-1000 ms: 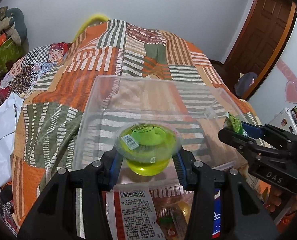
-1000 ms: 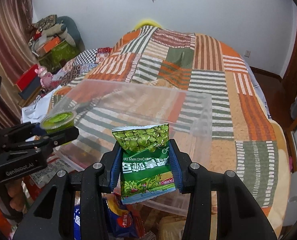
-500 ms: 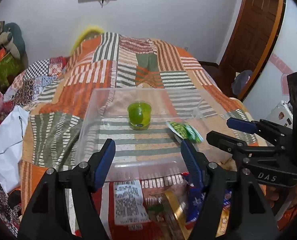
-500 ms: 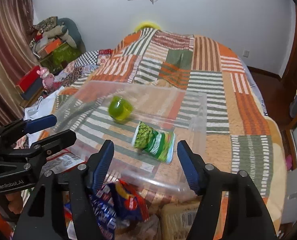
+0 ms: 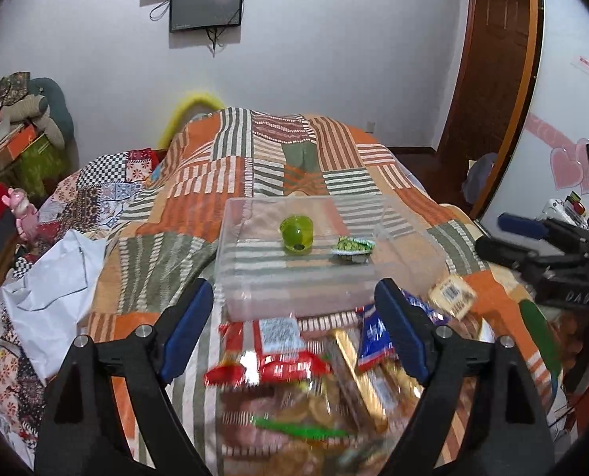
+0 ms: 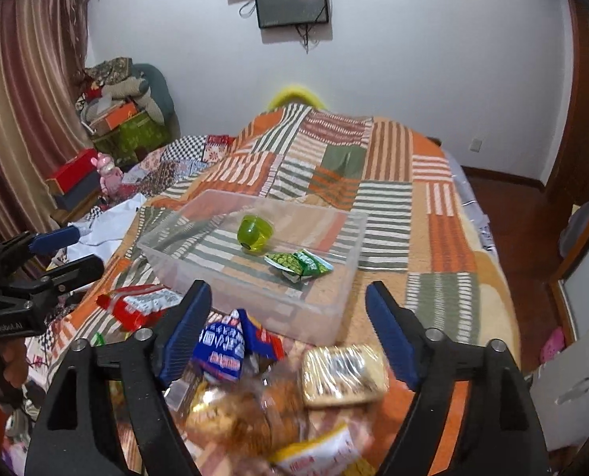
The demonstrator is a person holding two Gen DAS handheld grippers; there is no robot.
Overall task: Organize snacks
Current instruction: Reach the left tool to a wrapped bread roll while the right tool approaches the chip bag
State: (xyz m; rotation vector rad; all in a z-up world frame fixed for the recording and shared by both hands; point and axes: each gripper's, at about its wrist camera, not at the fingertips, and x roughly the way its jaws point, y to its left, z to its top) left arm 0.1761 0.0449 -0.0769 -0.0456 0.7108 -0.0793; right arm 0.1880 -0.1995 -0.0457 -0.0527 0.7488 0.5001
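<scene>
1. Both items have left our grippers since a second ago: the translucent green jelly cup (image 5: 296, 235), clamped in the left gripper (image 5: 294, 329) then, and the green foil packet of peas (image 6: 299, 265), clamped in the right gripper (image 6: 290, 331) then, now lie inside the clear plastic rectangular bin (image 6: 336, 315).
2. Jelly cup: on its side, near the middle of the bin floor. Pea packet: flat, just beside the cup, toward the bin's right wall.
3. Left gripper: fingers apart, having just been opening; nothing between them.
4. Right gripper: fingers likewise apart after opening; nothing held.
5. Bin: set on the orange, green and white striped patchwork bedspread (image 5: 231, 166), near its front edge.
6. Outstanding stock, before the bin's front wall: red-and-white wrapped bar (image 6: 137, 304), blue snack pouch (image 6: 223, 347), clear-wrapped biscuit pack (image 6: 344, 369), plus blurred wrappers we cannot identify.
7. Assessment: two snacks filed and the pile remaining; we judge a fresh pick from it comes next.
</scene>
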